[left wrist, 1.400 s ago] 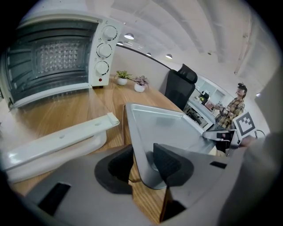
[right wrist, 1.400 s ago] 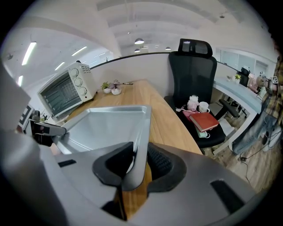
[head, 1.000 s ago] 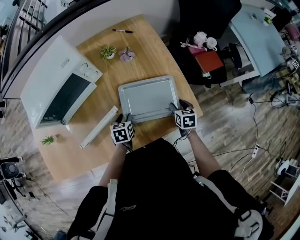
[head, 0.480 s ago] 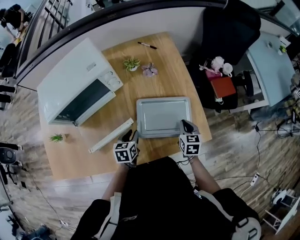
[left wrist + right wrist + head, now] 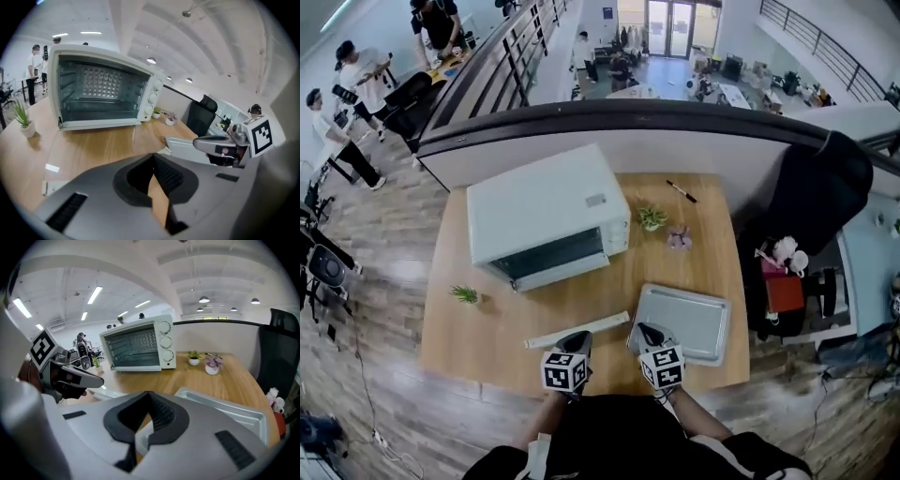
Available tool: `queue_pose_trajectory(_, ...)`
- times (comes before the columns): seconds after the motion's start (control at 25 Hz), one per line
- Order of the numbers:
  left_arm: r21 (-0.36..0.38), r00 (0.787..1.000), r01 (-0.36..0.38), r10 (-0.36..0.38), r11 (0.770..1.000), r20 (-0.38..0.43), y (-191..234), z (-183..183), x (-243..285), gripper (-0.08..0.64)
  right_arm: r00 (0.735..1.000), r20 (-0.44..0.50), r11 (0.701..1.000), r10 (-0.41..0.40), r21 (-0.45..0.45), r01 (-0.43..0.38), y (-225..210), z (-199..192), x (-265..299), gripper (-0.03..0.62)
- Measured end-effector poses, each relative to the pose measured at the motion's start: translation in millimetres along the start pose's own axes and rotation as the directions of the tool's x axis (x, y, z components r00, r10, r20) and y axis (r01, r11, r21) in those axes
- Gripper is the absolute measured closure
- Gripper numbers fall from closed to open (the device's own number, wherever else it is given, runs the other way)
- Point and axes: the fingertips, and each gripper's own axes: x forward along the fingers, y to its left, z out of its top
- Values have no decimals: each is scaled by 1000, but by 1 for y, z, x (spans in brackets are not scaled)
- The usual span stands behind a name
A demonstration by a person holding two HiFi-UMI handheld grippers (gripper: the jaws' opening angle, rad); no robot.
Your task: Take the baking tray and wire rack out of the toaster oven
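The grey baking tray [image 5: 692,323] lies flat on the wooden table [image 5: 487,328], at the near right. The white toaster oven [image 5: 539,211] stands at the back left, front toward me; a wire grid [image 5: 96,80] shows inside it. My left gripper [image 5: 578,338] hovers over the table's near edge, left of the tray. My right gripper [image 5: 644,330] hangs at the tray's near left corner. Both have just been closing and are shut with nothing between the jaws, as the left gripper view [image 5: 153,157] and the right gripper view [image 5: 149,394] show.
A long white strip [image 5: 577,330] lies on the table just beyond my left gripper. Small potted plants [image 5: 652,217] stand right of the oven, another plant [image 5: 466,294] at the left, and a pen [image 5: 682,190] at the back. A black chair [image 5: 811,202] stands right of the table.
Both grippers have drawn back from the tray's near rim toward the table's near edge and their jaws have closed. The tray stays on the table. The head view has tilted up.
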Motion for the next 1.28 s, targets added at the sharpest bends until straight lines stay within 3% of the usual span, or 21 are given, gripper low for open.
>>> queue_pose_trajectory(0.16,-42,995,-10,15,999,102,21,26,-30,537,997,47,996,59,-68,-55,36,43,17,584)
queue_pose_trajectory(0.4,-40,971,-55,63,998,232,47,65,-80,537,987,129,989,99,-121,-83,81,97,13,584)
queue_pose_trajectory(0.56,-24,940,-92,95,995,327,57,101,-106,537,974,201,988,102,-138,-75,95,137,10,584)
queue_pose_trajectory(0.84,70,871,-153,101,986,480,52,169,-152,537,940,332,986,82,-165,-27,100,204,-10,584)
queue_pose_trajectory(1.0,112,842,-157,74,981,535,42,194,-167,537,922,381,984,69,-177,0,100,227,-22,584)
queue_pose_trajectory(1.28,145,826,-141,36,979,562,30,210,-176,537,910,410,982,57,-188,23,102,237,-33,584)
